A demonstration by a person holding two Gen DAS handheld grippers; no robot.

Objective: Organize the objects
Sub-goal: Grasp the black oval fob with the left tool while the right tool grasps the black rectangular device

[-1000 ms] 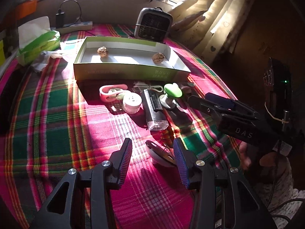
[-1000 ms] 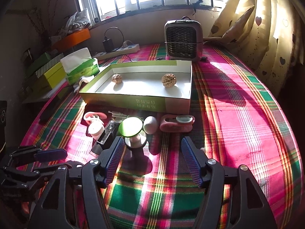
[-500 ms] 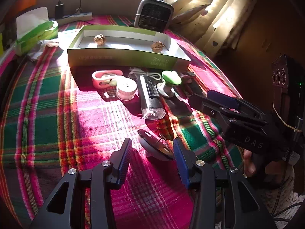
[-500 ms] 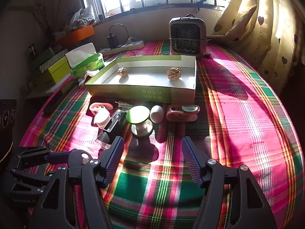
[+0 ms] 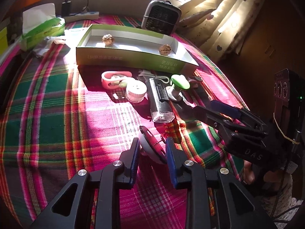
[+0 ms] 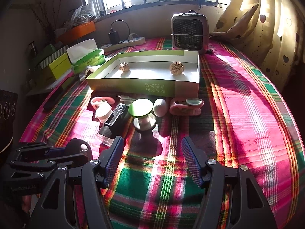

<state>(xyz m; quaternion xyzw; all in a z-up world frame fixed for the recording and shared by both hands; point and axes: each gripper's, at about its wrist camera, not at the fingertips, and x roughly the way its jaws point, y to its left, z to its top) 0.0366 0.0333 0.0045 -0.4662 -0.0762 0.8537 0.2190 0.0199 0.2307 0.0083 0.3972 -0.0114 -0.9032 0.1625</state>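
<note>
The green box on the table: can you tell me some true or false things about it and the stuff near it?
1. The green box holds two walnuts. True.
2. The left gripper is empty. False: a small round disc sits between its fingers.
3. The right gripper is open and holds nothing. True.
4. The green-topped knob is inside the box. False: it stands on the tablecloth in front of the box.
5. A small heater stands behind the box. True.
</note>
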